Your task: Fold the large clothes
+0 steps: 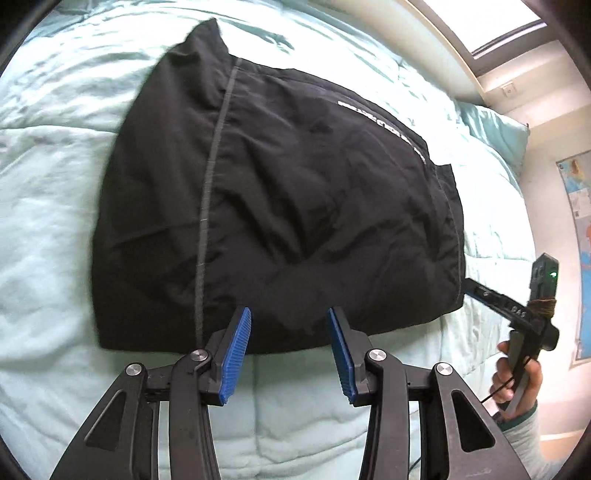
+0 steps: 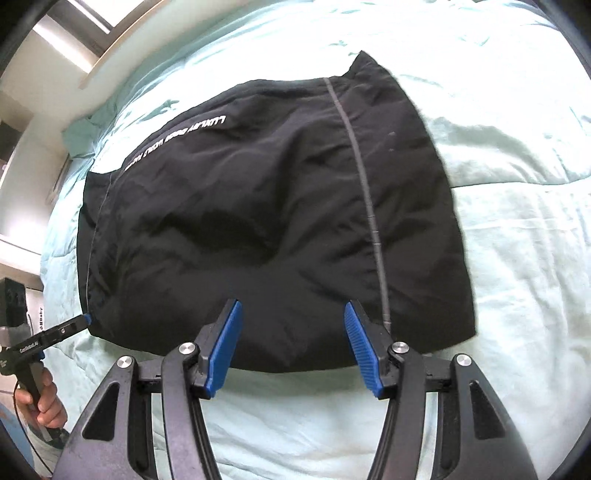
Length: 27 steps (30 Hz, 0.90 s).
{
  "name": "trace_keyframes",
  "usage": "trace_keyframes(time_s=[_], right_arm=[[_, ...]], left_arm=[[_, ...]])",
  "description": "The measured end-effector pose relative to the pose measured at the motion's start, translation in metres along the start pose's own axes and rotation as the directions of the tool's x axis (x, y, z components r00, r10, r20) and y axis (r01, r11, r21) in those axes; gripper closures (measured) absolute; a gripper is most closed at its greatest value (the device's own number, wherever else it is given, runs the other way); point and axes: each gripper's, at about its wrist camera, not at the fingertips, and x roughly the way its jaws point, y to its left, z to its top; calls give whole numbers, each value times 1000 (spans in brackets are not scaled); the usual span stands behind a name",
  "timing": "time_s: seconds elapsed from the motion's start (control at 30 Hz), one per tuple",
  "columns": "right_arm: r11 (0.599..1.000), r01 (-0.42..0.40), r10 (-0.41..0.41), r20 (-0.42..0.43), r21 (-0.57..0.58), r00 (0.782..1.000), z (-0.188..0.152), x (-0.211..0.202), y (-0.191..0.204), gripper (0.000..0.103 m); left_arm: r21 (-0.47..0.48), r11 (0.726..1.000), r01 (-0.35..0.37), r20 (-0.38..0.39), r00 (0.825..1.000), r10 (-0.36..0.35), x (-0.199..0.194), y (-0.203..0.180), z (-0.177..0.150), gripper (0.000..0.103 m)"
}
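Observation:
A black garment (image 1: 280,206) with a grey seam stripe and white lettering lies folded into a rough rectangle on the pale green bedspread (image 1: 44,229); it also shows in the right wrist view (image 2: 258,221). My left gripper (image 1: 290,317) is open, fingertips over the garment's near edge. My right gripper (image 2: 291,314) is open over the same near edge. In the left wrist view the right gripper (image 1: 469,286) reaches the garment's right corner. In the right wrist view the left gripper (image 2: 86,318) touches its left corner.
A teal pillow (image 1: 495,129) lies at the bed's far end below a window (image 1: 491,22). A map poster (image 1: 580,229) hangs on the wall at right. The bedspread (image 2: 517,258) extends wide around the garment.

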Motion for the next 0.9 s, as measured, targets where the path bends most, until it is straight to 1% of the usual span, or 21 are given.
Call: trace_keyframes(time_s=[0.07,0.17,0.33,0.37,0.43,0.53,0.6,0.7,0.83,0.9], right_arm=[[1000,18,-18,25,4,1000,1,-9,-5,42],[999,39,-39,53,11,998,4,-16,-8,39],[997,77,-76,103,-6,992,9,-35,-23,35],[998,67,-66,116,-5,991,11,-38,-27,34],[998,54,-55,147,9,988,17,-44,-34,24],[997,70,-75,173,33,982,29,-45,-47,19],[996,76,-85,167,56,982,41,-40,-57,19],[994,80,-90,155,71,984,55,-28,-68,19],[993,97,-105,138,67,985,71,-7,-75,19],[992,102,-110,125,68,986,78,6,-78,19]], left_arm=[[-20,999,-26,11,1000,26,-7,6,-2,58],[-54,998,-23,50,998,26,-27,23,-3,58],[-94,995,-30,107,993,40,-51,46,8,57],[-103,994,-42,117,992,54,-52,48,13,57],[-121,991,-59,149,986,77,-57,51,22,57],[-145,988,-57,177,981,82,-60,60,37,55],[-161,986,-42,187,980,73,-56,66,49,49],[-201,979,-28,175,983,64,-43,81,70,46],[-277,960,-39,126,989,76,-14,96,92,45],[-285,958,-26,113,992,60,-2,104,101,45]])
